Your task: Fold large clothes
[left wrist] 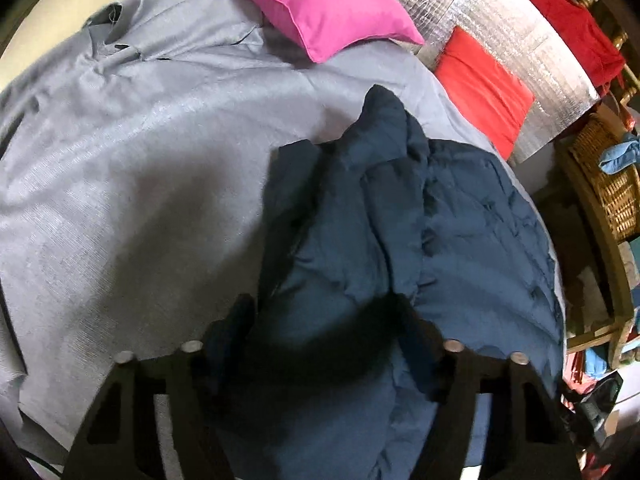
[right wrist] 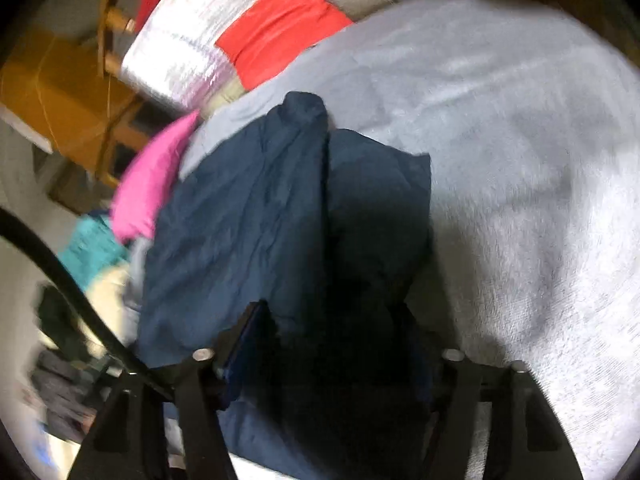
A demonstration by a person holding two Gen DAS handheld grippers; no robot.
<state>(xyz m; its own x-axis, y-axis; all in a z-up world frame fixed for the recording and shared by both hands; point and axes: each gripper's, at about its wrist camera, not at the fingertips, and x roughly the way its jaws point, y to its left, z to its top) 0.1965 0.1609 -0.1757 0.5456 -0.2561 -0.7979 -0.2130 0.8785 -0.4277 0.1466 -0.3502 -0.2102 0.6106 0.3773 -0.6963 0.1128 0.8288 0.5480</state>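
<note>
A navy blue garment (left wrist: 400,220) lies bunched and partly folded on a grey bed cover (left wrist: 140,160). In the left wrist view its folds run up to a peak at the far end. My left gripper (left wrist: 322,316) sits over the near edge, and the cloth fills the gap between both fingers. The right wrist view is blurred. It shows the same navy garment (right wrist: 248,208) on the grey cover (right wrist: 520,160). My right gripper (right wrist: 332,320) has dark cloth packed between its fingers, deep in shadow.
A pink pillow (left wrist: 320,4) and a red cushion (left wrist: 484,88) lie at the far side on a silver foil sheet (left wrist: 520,40). A wicker basket (left wrist: 612,184) stands off the bed's right edge. Wooden furniture (right wrist: 60,92), a teal cloth (right wrist: 92,248) and a black cable (right wrist: 60,268) show in the right wrist view.
</note>
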